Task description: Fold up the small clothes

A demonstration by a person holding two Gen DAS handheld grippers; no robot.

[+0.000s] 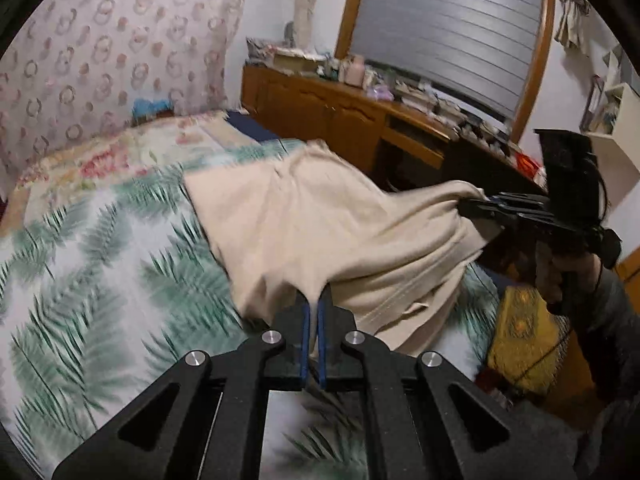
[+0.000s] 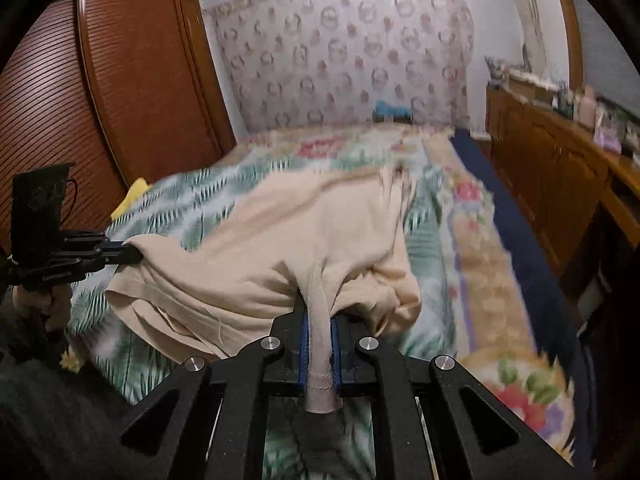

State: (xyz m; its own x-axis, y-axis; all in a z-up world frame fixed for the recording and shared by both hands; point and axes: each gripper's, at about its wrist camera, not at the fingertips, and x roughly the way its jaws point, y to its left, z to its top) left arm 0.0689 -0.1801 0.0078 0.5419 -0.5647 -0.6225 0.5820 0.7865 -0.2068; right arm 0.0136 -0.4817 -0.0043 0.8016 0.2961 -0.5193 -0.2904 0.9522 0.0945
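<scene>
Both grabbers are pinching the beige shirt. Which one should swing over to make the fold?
Probably the right gripper. Its fingers clamp a thick hem of the beige garment, so the hold looks secure, and open bedspread lies ahead. The left gripper pinches only a thin edge.

No legible text anywhere.

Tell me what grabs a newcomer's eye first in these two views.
First, the beige garment, stretched in mid-frame over the bed's green fern-print cover. The left gripper is shut on its near edge, and the right gripper clamps another edge. Behind stands a pink floral headboard cover, with a brown wardrobe at the bedside.
</scene>
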